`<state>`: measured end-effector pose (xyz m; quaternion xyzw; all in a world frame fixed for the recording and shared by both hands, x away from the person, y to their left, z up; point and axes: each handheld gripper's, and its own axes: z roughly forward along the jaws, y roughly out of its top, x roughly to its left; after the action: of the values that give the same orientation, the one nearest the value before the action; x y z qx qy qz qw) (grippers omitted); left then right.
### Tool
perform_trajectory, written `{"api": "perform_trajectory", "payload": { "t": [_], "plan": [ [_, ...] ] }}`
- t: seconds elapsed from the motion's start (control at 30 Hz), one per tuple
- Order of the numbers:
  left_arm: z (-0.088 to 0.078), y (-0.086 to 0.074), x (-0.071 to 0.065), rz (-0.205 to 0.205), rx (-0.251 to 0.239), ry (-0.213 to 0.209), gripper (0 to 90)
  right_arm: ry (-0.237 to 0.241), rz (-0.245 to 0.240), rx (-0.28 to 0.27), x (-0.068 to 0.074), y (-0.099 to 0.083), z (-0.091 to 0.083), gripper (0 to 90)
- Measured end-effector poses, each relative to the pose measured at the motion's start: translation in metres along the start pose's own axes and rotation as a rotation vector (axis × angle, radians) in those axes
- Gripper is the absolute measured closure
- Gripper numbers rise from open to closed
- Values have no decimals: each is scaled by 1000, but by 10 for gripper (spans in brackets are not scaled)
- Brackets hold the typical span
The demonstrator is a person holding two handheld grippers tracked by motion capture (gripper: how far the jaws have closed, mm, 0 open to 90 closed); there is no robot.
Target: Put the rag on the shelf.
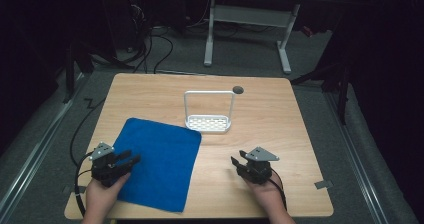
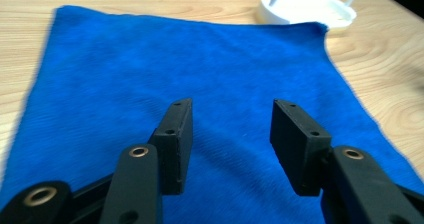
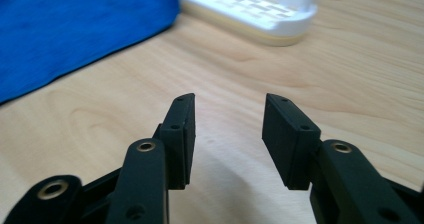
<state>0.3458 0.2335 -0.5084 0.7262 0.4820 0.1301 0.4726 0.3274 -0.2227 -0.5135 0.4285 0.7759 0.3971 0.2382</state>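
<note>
High view: left gripper sits at the near left of the wooden table, jaws apart and empty, over the near left part of the blue towel. Right gripper rests near right over bare wood, jaws likewise apart, nothing between them. White rack stands just beyond the towel's far right corner, mid-table.

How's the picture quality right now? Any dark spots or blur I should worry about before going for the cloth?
High view: table well lit, the room around it nearly black. Left gripper view: blue cloth sharp near the jaws, white rack soft at the far edge. Right gripper view: left gripper aside, right gripper sharp, rack and cloth beyond blurred.
</note>
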Motion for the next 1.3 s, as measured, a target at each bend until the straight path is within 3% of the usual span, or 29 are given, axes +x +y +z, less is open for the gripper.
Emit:
{"api": "perform_trajectory", "payload": {
  "t": [0.1,0.47,0.77,0.87,1.0,1.13,1.3],
  "plan": [
    [7,1,-4,74,27,22,525,1,-6,1,-2,-1,-1,560],
    [7,-3,-1,67,43,21,537,22,-9,-19,3,3,-1,556],
    [2,-1,3,84,55,28,662,73,-26,-13,14,8,5,623],
    [-2,-1,10,84,99,59,739,97,-82,2,32,13,13,685],
    [-7,-4,18,86,149,91,854,152,-110,18,49,18,23,790],
    [-12,-10,22,79,172,113,900,194,-143,10,67,28,31,888],
    [-14,-14,25,98,205,130,900,256,-187,43,88,33,47,900]
  ]
}}
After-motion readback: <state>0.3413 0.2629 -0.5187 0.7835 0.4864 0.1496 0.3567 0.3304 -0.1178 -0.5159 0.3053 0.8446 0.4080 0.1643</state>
